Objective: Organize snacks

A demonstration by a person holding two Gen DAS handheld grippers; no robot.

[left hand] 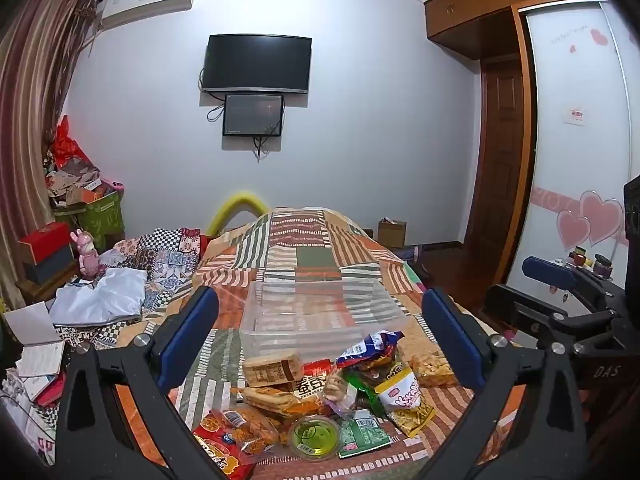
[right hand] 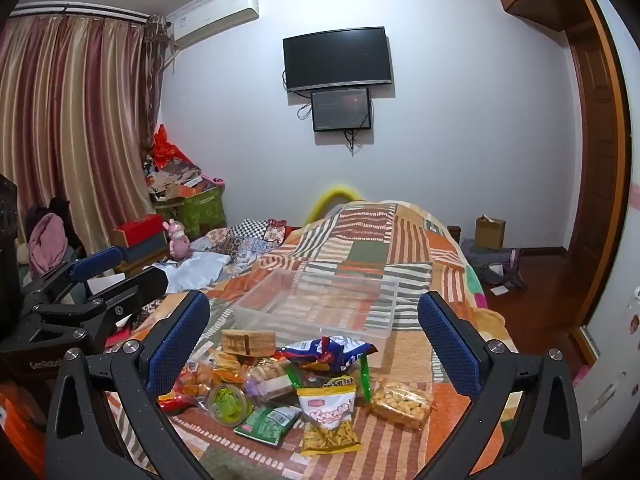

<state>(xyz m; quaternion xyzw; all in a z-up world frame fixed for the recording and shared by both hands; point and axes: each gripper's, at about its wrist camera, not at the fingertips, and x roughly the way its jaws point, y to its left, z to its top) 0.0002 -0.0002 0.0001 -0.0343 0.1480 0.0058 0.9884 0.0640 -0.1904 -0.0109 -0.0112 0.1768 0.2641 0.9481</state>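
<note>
A bed under a patchwork striped quilt carried a pile of snack packets with an empty clear plastic bin just behind it.

1. The right gripper is held wide open above a patchwork bedspread, nothing gripped.
2. A heap of snack packets is seen between its blue pads.
3. A clear plastic bin is set just behind the heap.
4. The left gripper is seen at the left edge, likewise open.
</note>
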